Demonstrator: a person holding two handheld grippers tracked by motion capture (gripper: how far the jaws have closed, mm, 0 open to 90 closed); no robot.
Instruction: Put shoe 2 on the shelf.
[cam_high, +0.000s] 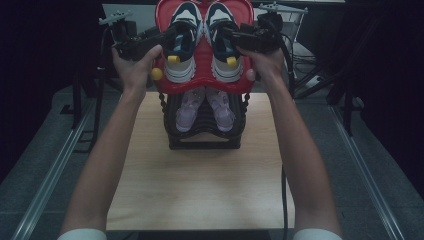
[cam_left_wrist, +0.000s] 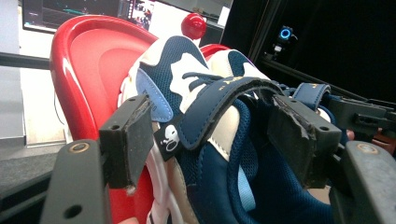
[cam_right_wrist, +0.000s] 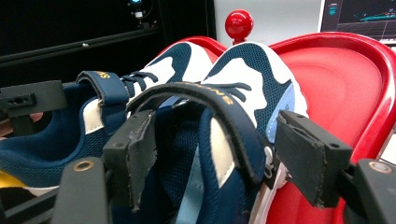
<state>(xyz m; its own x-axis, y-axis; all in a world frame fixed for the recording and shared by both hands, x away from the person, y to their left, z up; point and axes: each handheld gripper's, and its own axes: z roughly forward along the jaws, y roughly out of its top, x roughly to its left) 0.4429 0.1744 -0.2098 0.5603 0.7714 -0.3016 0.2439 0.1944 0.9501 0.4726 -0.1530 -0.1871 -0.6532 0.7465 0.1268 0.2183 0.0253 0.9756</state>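
High view shows your left claw (cam_high: 170, 37) and right claw (cam_high: 227, 34) reaching in from either side to the navy-and-white sneakers (cam_high: 205, 42), which sit on the red top tray (cam_high: 202, 82) of a black rack (cam_high: 205, 137) on the tabletop (cam_high: 200, 185). Both claws gape wide. Each straddles a sneaker's strap (cam_left_wrist: 219, 100) without pressing it.
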